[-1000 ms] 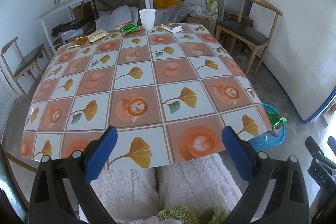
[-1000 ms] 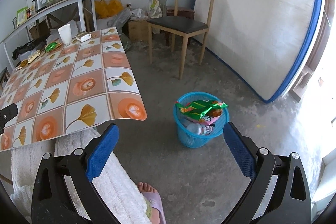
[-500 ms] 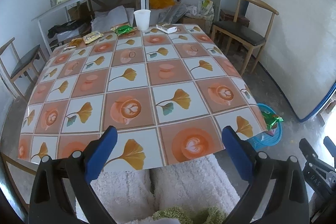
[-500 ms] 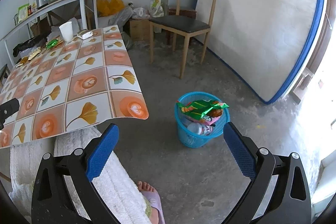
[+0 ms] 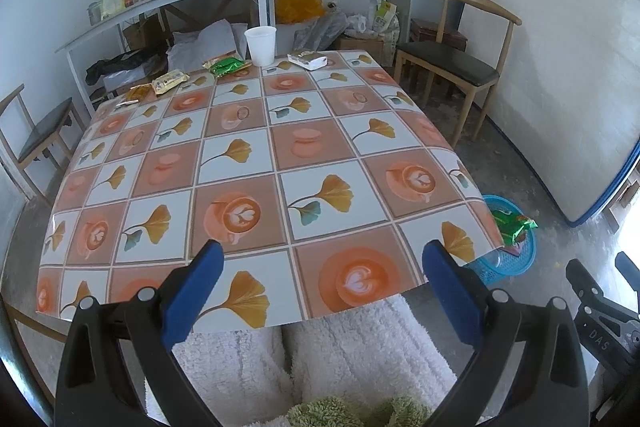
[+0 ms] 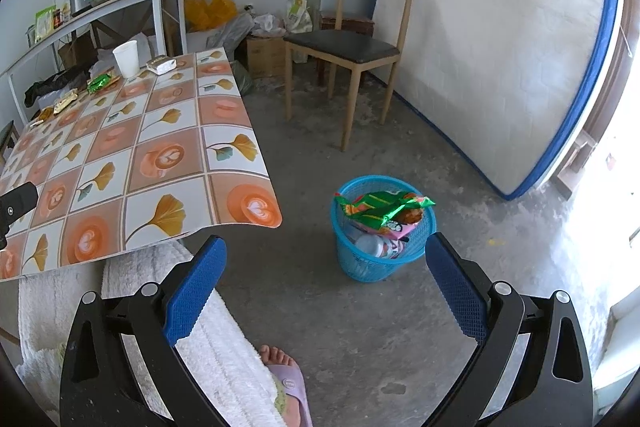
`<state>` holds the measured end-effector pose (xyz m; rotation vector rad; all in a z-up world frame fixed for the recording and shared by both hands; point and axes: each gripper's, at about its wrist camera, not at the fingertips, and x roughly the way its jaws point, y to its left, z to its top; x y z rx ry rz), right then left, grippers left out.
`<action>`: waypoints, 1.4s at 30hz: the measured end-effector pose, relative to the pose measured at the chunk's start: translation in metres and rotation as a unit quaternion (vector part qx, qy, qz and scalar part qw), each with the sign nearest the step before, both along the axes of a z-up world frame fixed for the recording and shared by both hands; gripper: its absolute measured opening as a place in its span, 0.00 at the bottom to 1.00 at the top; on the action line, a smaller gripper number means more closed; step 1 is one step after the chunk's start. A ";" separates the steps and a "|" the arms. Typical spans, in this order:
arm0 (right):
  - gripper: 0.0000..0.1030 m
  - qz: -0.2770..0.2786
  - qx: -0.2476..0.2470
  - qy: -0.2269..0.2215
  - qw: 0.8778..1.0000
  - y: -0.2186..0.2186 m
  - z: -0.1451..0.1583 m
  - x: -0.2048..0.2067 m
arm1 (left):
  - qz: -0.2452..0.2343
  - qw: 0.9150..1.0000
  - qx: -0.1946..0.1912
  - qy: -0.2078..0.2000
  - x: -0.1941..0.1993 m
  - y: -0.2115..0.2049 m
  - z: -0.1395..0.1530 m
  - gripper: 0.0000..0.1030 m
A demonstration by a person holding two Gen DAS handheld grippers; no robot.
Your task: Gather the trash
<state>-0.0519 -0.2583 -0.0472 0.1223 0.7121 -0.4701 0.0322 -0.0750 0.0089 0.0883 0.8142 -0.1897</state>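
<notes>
I have the left gripper (image 5: 318, 269) hanging over the near edge of the table (image 5: 256, 163), its blue pads spread wide with nothing between them. The right gripper (image 6: 326, 267) is off the table's near right corner, pointed at the floor, and its jaws are just as wide and empty. The blue basket (image 6: 380, 263) stands on the concrete floor beside that same corner, and I can see it stuffed with a green wrapper (image 6: 380, 207) lying across the rim, a pink packet and a plastic bottle beneath it. The trash that remains sits along the table's far edge: a white cup (image 5: 261, 45) upright, a flat white pack (image 5: 307, 60) to its right, a green packet (image 5: 228, 67) to its left, then a yellowish packet (image 5: 170, 82) and a smaller orange wrapper (image 5: 138, 92) farther left toward the far left corner. All of it is well apart from both grippers. A wooden chair (image 6: 348, 47) stands beyond the table's right side, and under the table's near edge I see fluffy white trousers and a foot in a lilac slipper (image 6: 290, 387).
</notes>
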 end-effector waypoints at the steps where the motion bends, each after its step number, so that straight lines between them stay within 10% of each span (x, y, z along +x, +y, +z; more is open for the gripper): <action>1: 0.93 0.000 0.000 0.000 1.000 0.000 0.000 0.000 | -0.001 1.000 0.000 0.001 0.000 -0.001 0.000 0.95; 42: 0.93 -0.001 -0.005 -0.004 1.000 -0.003 0.004 0.002 | -0.006 1.000 -0.001 0.008 0.003 0.000 -0.003 0.95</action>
